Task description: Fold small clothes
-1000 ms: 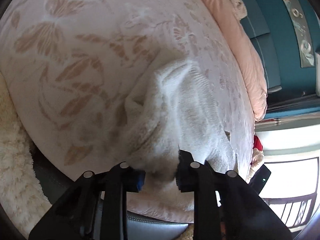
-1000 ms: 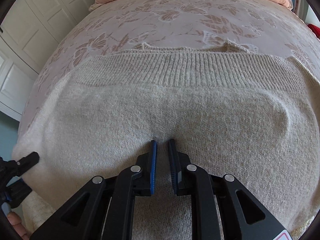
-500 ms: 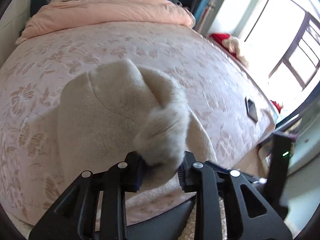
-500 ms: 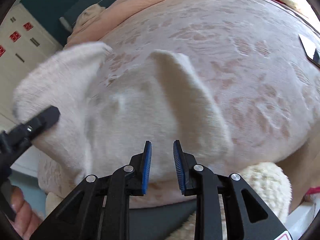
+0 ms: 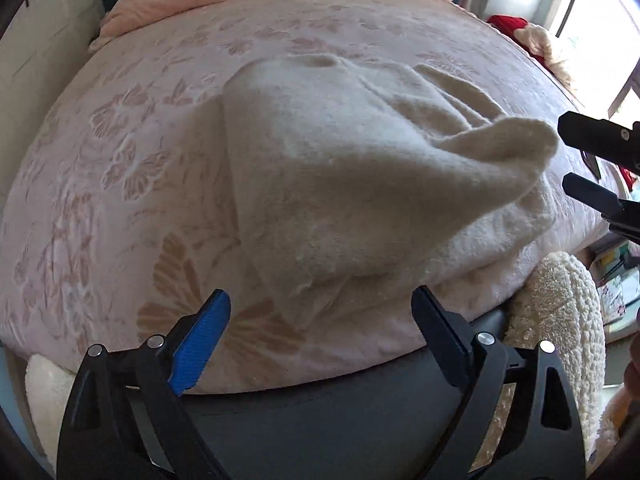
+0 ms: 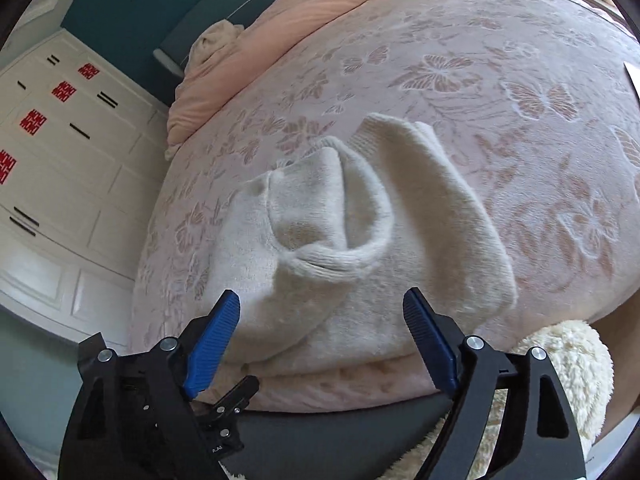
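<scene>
A cream knitted sweater lies folded over on the pink floral bedspread, near the bed's front edge. It also shows in the right wrist view, with a ribbed cuff curled on top. My left gripper is open and empty, just in front of the sweater's near edge. My right gripper is open and empty, its fingers on either side of the sweater's near part. The right gripper's fingers show at the right edge of the left wrist view, beside a raised corner of the sweater.
A peach duvet lies bunched at the head of the bed. White wardrobe doors stand to the left. A fluffy cream cushion sits below the bed's front edge at the right. A red item lies near the window.
Both grippers have opened wide and let go of the sweater. The sweater, held up half a second ago, now lies folded on the bed. Both grippers have drawn back toward the front edge.
</scene>
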Demonstrator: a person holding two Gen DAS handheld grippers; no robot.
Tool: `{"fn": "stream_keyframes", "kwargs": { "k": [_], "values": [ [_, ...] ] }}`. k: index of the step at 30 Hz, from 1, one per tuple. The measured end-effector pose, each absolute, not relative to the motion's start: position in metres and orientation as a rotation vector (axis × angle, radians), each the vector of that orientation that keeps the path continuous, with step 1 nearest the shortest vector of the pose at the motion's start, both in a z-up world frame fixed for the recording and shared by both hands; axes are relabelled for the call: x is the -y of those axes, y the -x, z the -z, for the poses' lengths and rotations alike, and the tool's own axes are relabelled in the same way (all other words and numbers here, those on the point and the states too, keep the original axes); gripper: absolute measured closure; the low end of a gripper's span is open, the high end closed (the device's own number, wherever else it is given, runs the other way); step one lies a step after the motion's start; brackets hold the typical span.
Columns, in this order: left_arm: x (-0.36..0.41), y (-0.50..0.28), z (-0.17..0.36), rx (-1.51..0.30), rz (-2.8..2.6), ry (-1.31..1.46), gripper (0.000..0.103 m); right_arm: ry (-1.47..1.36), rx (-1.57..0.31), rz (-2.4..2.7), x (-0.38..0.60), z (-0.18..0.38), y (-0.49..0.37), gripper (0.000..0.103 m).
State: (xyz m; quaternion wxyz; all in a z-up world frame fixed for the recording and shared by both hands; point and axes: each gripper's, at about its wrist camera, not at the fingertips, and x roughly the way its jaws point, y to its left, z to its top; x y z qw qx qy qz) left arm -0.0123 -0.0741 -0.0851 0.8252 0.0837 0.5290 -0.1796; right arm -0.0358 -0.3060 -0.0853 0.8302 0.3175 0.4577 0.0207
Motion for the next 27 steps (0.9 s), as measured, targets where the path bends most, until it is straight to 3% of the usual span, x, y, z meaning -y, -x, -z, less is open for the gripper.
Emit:
{"fn": "stream_keyframes", "kwargs": {
  "k": [3, 4, 5, 6, 7, 9, 12, 14, 19, 20, 25, 27],
  "values": [
    [0.062, 0.013, 0.09, -1.107, 0.364, -0.164, 0.015, -0.633, -1.02, -0.025, 0.294, 0.095, 0.015, 0.021],
    [0.062, 0.01, 0.093, -1.107, 0.371, -0.159, 0.022, -0.62, -1.038, -0.02, 0.29, 0.1, 0.008, 0.022],
    [0.061, 0.008, 0.097, -1.117, 0.384, -0.161, 0.043, -0.611, -1.043, -0.022, 0.289, 0.103, 0.003, 0.036],
    [0.062, 0.006, 0.102, -1.144, 0.403, -0.166, 0.062, -0.599, -1.044, -0.025, 0.288, 0.102, -0.002, 0.067],
    [0.063, 0.005, 0.104, -1.168, 0.424, -0.155, 0.069, -0.598, -1.035, -0.033, 0.289, 0.097, -0.003, 0.078],
    [0.061, 0.005, 0.098, -1.162, 0.421, -0.144, 0.081, -0.647, -0.914, -0.101, 0.296, 0.064, 0.006, 0.084],
    [0.058, 0.01, 0.078, -1.124, 0.47, -0.103, 0.084, -0.712, -0.699, -0.204, 0.313, 0.004, 0.035, 0.086],
    [0.065, 0.014, 0.07, -1.108, 0.504, -0.116, 0.092, -0.666, -0.633, -0.141, 0.327, -0.003, 0.054, 0.085],
    [0.088, 0.014, 0.096, -1.169, 0.512, -0.174, 0.092, -0.712, -1.022, 0.141, 0.381, 0.142, 0.059, 0.085],
    [0.09, 0.013, 0.101, -1.19, 0.51, -0.176, 0.092, -0.763, -1.0, 0.123, 0.383, 0.152, 0.065, 0.085],
    [0.088, 0.018, 0.097, -1.178, 0.497, -0.193, 0.089, -0.73, -0.942, 0.134, 0.376, 0.126, 0.073, 0.074],
    [0.083, 0.021, 0.088, -1.169, 0.514, -0.155, 0.086, -0.669, -0.908, 0.187, 0.377, 0.106, 0.079, 0.063]
  ]
}}
